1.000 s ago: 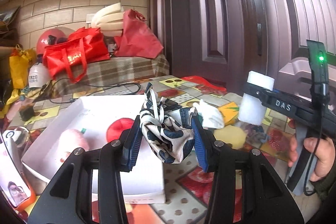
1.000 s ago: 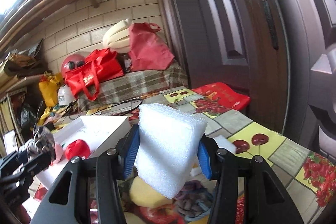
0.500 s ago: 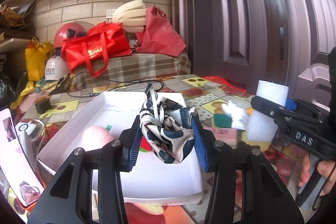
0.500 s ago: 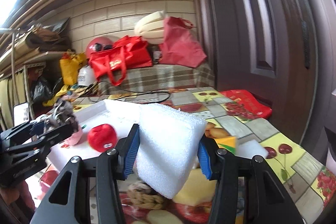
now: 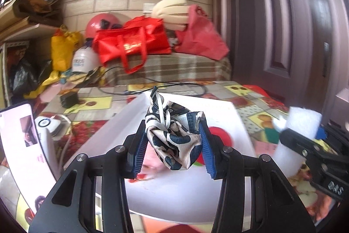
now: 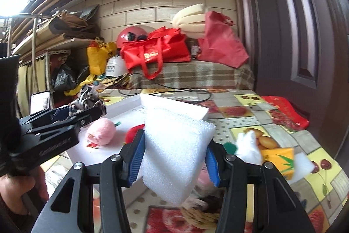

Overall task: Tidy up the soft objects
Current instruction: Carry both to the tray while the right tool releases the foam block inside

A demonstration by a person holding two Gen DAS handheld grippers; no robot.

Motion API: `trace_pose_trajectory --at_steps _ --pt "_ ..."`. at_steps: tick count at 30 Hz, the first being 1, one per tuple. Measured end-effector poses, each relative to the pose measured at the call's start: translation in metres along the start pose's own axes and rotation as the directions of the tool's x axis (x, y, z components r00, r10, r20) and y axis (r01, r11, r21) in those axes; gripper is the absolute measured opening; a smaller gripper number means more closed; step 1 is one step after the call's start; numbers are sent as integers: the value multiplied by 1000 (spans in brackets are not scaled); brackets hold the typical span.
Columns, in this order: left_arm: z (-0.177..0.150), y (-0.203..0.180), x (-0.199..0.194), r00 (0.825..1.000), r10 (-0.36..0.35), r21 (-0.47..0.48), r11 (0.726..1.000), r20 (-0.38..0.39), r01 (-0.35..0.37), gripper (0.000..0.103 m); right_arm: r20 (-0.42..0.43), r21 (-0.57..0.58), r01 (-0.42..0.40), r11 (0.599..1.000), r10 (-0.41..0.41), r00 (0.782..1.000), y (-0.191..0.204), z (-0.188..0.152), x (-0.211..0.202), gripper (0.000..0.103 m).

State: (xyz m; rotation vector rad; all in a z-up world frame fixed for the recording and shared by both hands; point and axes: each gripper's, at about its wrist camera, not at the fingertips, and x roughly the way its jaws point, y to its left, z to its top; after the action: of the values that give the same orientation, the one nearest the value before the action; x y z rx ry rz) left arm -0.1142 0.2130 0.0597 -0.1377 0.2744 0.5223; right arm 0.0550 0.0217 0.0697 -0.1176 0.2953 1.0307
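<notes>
My left gripper (image 5: pixel 173 143) is shut on a knotted navy-and-cream patterned scarf (image 5: pixel 174 137) and hangs over the white tray (image 5: pixel 218 110). The same gripper (image 6: pixel 65 115) shows at the left of the right wrist view, above the tray's left side. My right gripper (image 6: pixel 174 156) is shut on a white foam block (image 6: pixel 176 152), held over the tray's near right corner; that block (image 5: pixel 301 130) also shows at the right of the left wrist view. In the tray (image 6: pixel 174 105) lie a pink plush (image 6: pixel 101 131) and a red plush (image 6: pixel 134 133), the latter partly hidden by the foam.
Loose soft items lie on the fruit-print tablecloth right of the tray: a white piece (image 6: pixel 248 145), a yellow-orange pack (image 6: pixel 279 158), a green sponge (image 6: pixel 230 146), a rope coil (image 6: pixel 196 213). A phone (image 5: pixel 19 141) stands at the left. Red bags (image 6: pixel 157 54) and a door (image 6: pixel 305 36) lie behind.
Both grippers have swung left with their loads, from beside the tray to over it. The loose items have slid right in both views. Both grips are unchanged.
</notes>
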Motion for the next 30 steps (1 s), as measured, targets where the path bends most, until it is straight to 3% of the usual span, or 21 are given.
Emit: trace_pose_trajectory --at_steps 8,16,27,30 --pt "4 21 16 997 76 -28 997 -13 -76 45 -42 -59 -120 991 117 992 37 7 29 51" --pt "8 36 39 992 110 -58 992 -69 -114 45 -178 -67 -205 976 191 965 50 5 55 50" --pt "10 43 51 987 113 -87 989 -113 -123 45 -267 -23 -210 977 196 944 48 8 84 50" --pt "10 42 54 985 116 -83 988 -124 -127 45 -271 -23 -182 983 169 948 45 11 94 50"
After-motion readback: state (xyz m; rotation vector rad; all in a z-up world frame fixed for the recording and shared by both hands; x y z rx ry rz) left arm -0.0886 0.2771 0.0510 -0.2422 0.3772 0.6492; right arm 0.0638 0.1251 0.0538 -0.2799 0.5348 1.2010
